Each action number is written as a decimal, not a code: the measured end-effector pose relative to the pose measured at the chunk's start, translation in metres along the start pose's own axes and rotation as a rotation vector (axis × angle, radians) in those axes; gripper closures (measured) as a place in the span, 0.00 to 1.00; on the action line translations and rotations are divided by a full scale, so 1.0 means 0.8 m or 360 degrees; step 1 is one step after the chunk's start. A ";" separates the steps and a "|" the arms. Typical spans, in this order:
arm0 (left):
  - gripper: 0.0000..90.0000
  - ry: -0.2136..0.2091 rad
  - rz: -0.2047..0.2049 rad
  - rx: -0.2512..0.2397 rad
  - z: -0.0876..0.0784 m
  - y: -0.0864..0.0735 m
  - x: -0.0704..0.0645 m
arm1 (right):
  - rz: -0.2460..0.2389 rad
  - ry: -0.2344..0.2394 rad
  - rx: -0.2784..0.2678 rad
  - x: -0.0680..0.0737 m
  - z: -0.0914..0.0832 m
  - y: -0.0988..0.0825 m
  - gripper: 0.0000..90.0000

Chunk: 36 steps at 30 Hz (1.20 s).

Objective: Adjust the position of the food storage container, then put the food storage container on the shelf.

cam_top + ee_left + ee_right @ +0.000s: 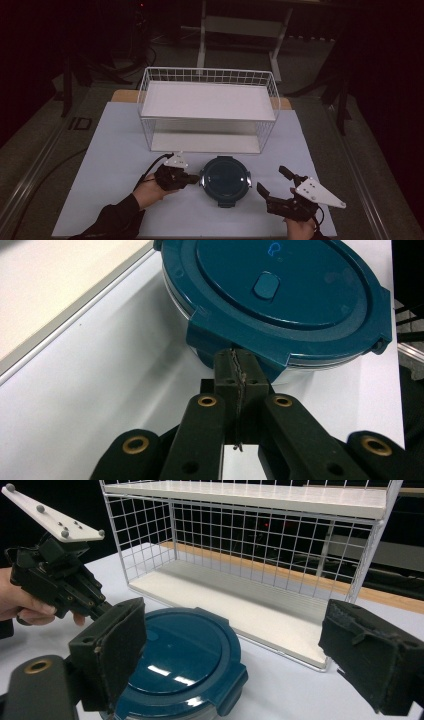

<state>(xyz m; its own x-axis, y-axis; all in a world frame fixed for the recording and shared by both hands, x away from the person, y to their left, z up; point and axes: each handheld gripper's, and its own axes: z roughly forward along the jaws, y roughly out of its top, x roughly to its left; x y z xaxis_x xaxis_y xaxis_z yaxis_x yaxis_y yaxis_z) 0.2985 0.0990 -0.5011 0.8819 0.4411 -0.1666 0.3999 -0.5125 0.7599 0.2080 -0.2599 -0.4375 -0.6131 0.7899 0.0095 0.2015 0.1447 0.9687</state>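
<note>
A round teal container (pixel 225 179) with a clip-on lid sits on the white table near the front centre. My left gripper (pixel 196 177) is shut, and its tips press against the lid's left clasp. In the left gripper view the closed jaws (pixel 236 366) meet just under that clasp tab (pixel 235 337), with nothing between the pads. My right gripper (pixel 271 179) stands wide open just right of the container, apart from it. In the right gripper view the container (pixel 185 655) lies low between the spread pads (pixel 112 650), with the left gripper (pixel 60 582) beyond it.
A white wire rack (pixel 207 107) with two shelves stands behind the container, its open front facing me; the rack (pixel 260 545) also looms close in the right gripper view. The table's front edge (pixel 190 236) lies just below both hands.
</note>
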 end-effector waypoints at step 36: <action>0.02 -0.0040 -0.0336 -0.0309 -0.043 0.037 -0.022 | -0.0178 0.0053 -0.0026 0.008 0.016 0.004 0.16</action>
<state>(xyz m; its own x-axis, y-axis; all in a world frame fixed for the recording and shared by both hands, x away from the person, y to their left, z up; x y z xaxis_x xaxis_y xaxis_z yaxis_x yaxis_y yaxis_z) 0.2863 0.1013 -0.4541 0.7909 0.5036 -0.3476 0.5221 -0.2592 0.8125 0.2142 -0.2469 -0.4372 -0.6563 0.7490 -0.0905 0.1184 0.2208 0.9681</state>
